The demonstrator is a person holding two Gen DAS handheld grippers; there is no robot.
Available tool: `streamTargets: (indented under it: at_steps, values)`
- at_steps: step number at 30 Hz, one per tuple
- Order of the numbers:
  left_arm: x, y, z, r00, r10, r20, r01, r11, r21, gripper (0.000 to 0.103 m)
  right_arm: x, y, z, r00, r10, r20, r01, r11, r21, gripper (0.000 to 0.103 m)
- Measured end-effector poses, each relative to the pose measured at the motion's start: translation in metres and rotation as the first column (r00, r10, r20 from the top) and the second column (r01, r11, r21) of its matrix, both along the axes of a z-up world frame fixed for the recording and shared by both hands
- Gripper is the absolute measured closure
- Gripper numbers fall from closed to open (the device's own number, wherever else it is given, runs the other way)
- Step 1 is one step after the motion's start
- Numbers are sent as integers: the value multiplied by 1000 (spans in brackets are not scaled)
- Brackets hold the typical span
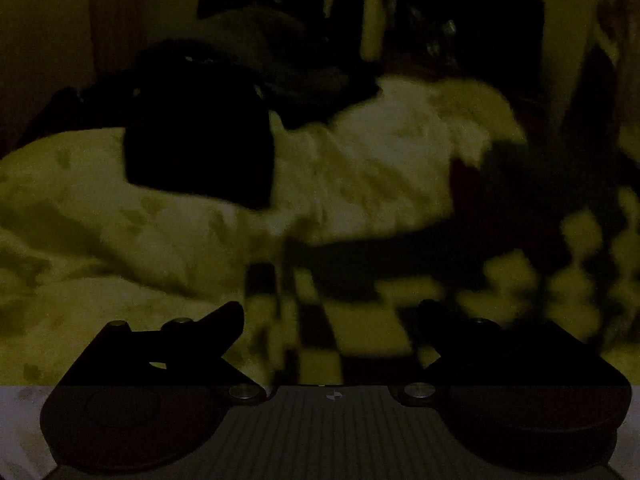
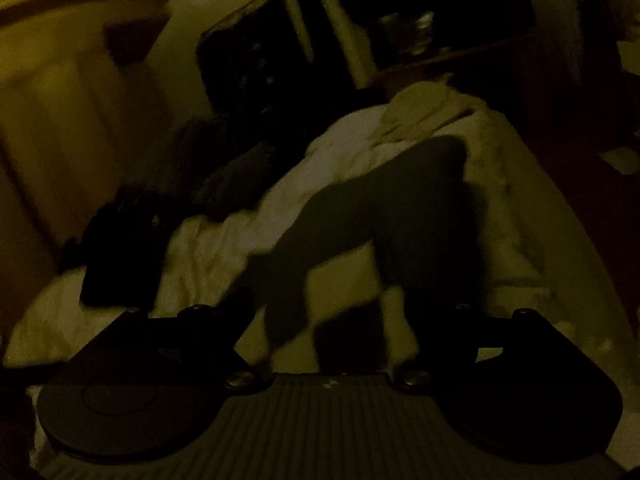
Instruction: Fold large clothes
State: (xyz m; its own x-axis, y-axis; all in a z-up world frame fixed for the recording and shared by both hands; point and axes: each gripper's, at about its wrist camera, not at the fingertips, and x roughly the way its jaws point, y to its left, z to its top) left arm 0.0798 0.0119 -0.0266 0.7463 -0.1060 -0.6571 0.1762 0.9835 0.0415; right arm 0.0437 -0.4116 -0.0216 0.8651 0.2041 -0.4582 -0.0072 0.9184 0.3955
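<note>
The room is very dim and both views are blurred. A checkered cloth (image 1: 500, 280) lies on the bed just ahead of my left gripper (image 1: 332, 312), which is open with nothing between its fingers. A black folded garment (image 1: 200, 148) rests further back on the pale bedding (image 1: 380, 168). In the right wrist view my right gripper (image 2: 340, 308) is open and empty over a patch of the checkered cloth (image 2: 352, 332). A dark forked shape (image 2: 380, 208) stretches across the bed beyond it; whether it is cloth or shadow I cannot tell. The black folded garment (image 2: 120, 264) sits at the left.
A rumpled pale duvet (image 2: 224, 248) covers the bed. Another dark heap (image 1: 280, 52) lies at the bed's far side. Dark shelving (image 1: 460, 20) stands behind the bed, and the bed's right edge (image 2: 568, 208) drops to a dark floor.
</note>
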Motion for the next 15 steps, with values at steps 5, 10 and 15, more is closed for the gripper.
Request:
streamTargets:
  at_steps: [5, 10, 15]
  values:
    - [2, 13, -46, 997, 33, -74, -38, 998, -57, 0, -9, 29, -19, 998, 3, -55, -15, 976, -219, 18]
    - [1, 17, -38, 996, 42, -84, -46, 998, -47, 0, -13, 11, -21, 999, -28, -23, 26, 996, -90, 18]
    - [-22, -13, -13, 1000, 23, 4, -24, 996, 81, 0, -27, -23, -28, 987, -160, -32, 163, 979, 123, 12]
